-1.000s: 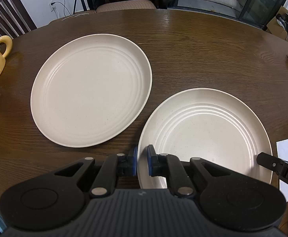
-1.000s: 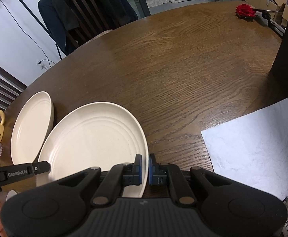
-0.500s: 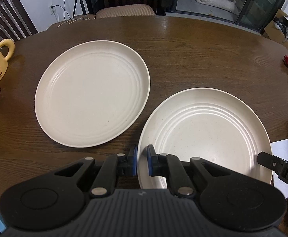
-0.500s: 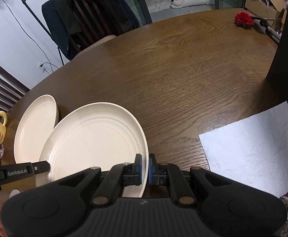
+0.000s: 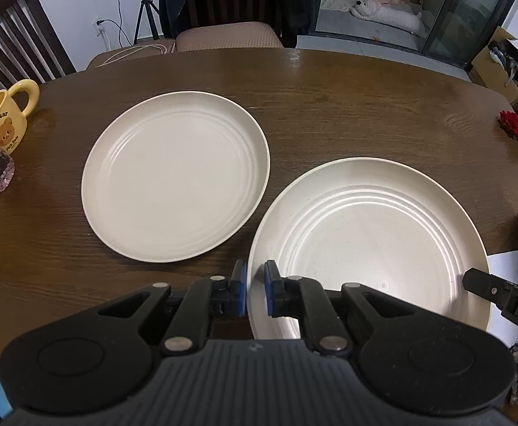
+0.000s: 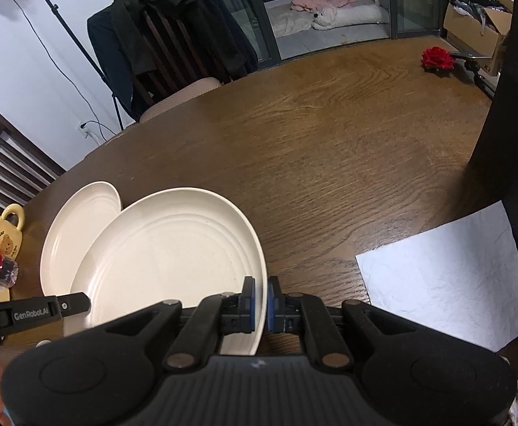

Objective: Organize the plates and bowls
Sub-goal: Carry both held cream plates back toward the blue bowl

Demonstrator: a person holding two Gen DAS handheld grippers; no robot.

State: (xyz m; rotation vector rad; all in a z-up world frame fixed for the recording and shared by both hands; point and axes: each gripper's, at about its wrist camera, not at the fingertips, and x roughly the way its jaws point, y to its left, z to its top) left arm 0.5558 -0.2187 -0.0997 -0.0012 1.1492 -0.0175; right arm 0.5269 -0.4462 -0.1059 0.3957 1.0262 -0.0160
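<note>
Near plate (image 5: 369, 245) pinched at opposite rims by left claw (image 5: 255, 282) and right claw (image 6: 260, 300), evidently for stacking onto far plate (image 5: 175, 174) on table (image 5: 330, 106).

Dark oval wooden table (image 5: 330, 106), grain visible, light glare at far edge. Slatted dark wooden chair (image 5: 14, 46) at left; padded tan chair seat (image 5: 227, 35) behind, dark coats (image 6: 166, 25) draped over its back. White wall (image 5: 81, 0), socket and cable; tripod (image 5: 145, 7). Sliding glass doors (image 6: 330, 7). Cardboard boxes (image 6: 475, 28) at right.
</note>
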